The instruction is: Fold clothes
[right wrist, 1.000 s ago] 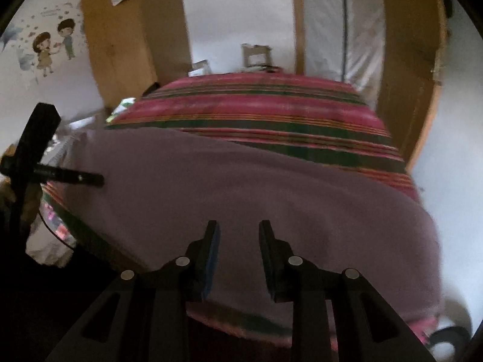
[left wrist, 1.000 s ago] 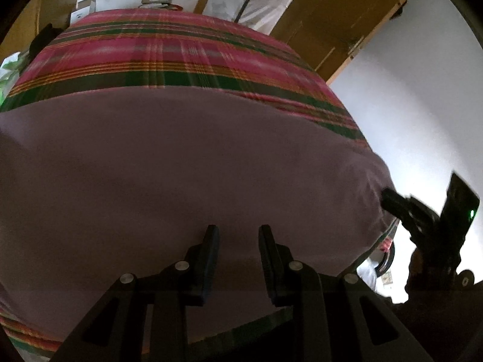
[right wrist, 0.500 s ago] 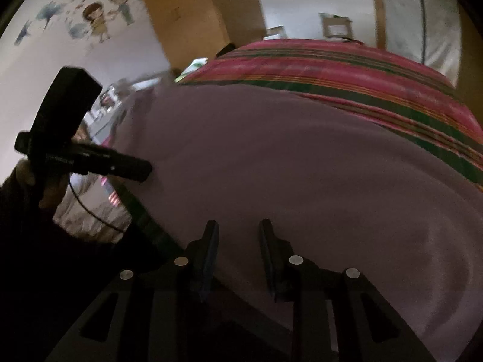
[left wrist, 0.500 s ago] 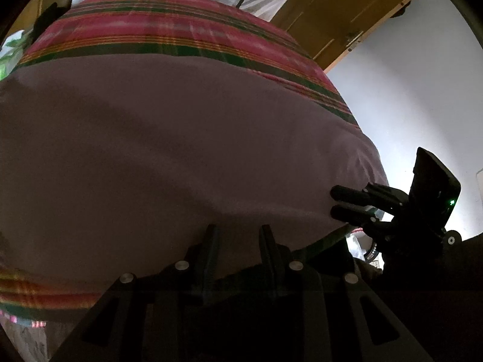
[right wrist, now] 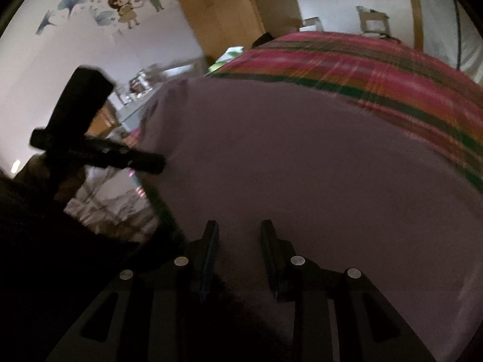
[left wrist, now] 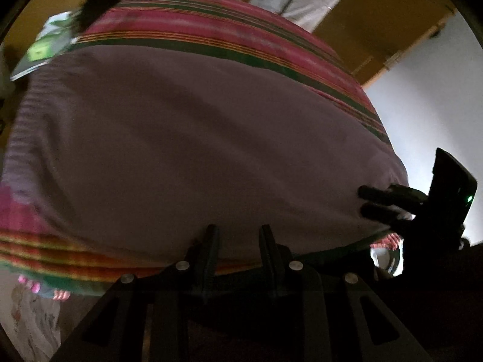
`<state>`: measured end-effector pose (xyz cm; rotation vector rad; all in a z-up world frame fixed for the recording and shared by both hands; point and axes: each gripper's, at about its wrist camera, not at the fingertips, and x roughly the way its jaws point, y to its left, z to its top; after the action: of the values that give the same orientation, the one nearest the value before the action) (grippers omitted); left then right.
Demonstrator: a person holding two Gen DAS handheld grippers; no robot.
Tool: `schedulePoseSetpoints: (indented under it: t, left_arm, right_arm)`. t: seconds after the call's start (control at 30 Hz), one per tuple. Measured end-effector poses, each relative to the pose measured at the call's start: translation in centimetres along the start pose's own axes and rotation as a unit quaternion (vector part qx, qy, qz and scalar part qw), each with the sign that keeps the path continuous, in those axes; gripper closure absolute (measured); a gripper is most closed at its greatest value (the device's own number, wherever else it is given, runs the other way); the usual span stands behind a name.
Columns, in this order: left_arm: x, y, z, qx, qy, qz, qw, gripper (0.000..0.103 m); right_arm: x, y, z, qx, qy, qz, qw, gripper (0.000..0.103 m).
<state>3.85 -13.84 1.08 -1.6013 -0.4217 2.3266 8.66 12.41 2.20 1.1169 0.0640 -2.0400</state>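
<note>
The mauve cloth (left wrist: 193, 138) lay flat on the bed (left wrist: 229, 30). My left tool (left wrist: 237, 238) and right tool (right wrist: 238, 235) were spread, empty, at its six-o'clock hem. Step: pre-grasp. Next move calls for pinching both near corners.

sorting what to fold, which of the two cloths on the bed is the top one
The plain mauve cloth lies on top, spread over the bed's near part; the red and green striped blanket shows beyond and under its edges.
</note>
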Motion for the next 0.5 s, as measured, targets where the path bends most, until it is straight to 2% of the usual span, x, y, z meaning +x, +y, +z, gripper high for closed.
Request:
schedulePoseSetpoints:
  t: [0.13, 0.3, 0.5]
  left_arm:
    - [-1.7, 0.5, 0.9, -0.014, -0.03, 0.011, 0.9994, 0.075]
    - [-1.8, 0.1, 3.9, -0.007, -0.055, -0.003, 0.9984, 0.075]
    - [-0.3, -0.7, 7.1, 0.001, -0.063, -0.03, 0.9976, 0.075]
  right_arm:
    - [-1.1, -1.8, 2.1, 0.032, -0.034, 0.024, 0.999, 0.072]
    - [-1.1, -4.2, 4.7, 0.041, -0.048, -0.033, 0.997, 0.072]
    - [0.5, -7.8, 7.3, 0.053, -0.036, -0.067, 0.996, 0.071]
